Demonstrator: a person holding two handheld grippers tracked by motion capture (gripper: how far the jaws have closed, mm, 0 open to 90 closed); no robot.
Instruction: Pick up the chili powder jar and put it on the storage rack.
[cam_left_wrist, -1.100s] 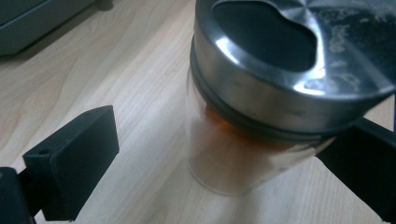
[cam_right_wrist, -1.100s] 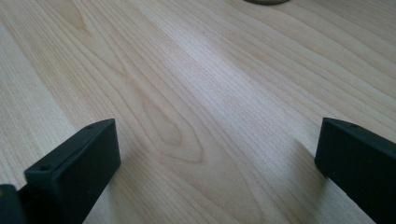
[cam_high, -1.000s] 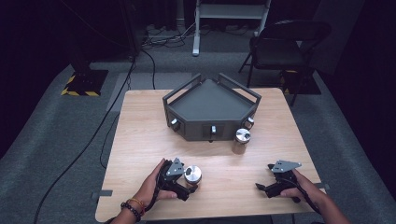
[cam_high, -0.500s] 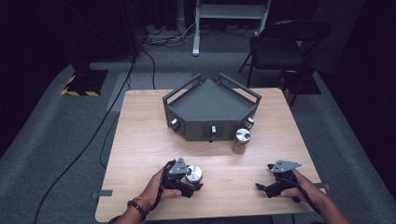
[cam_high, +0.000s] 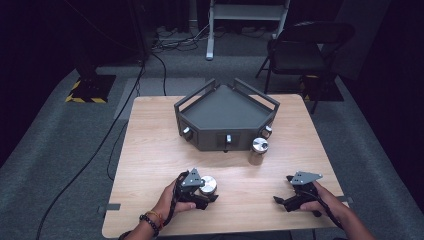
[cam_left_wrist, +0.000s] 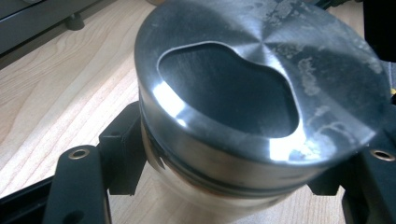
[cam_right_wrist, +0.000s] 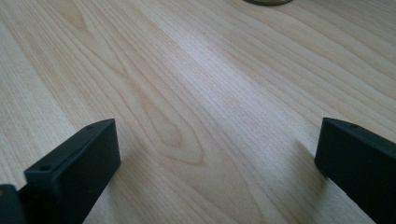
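Left gripper view: my left tool (cam_left_wrist: 224, 186) just closed round steel cylinder (cam_left_wrist: 261, 93); slick sides, w/ low grip could slip. Right tool (cam_right_wrist: 215, 154) open.

Dark room. Grey carpet (cam_high: 60, 150). Wood table (cam_high: 150, 150). Black chair (cam_high: 305, 50) past far right corner. Cables (cam_high: 175, 37) on floor.
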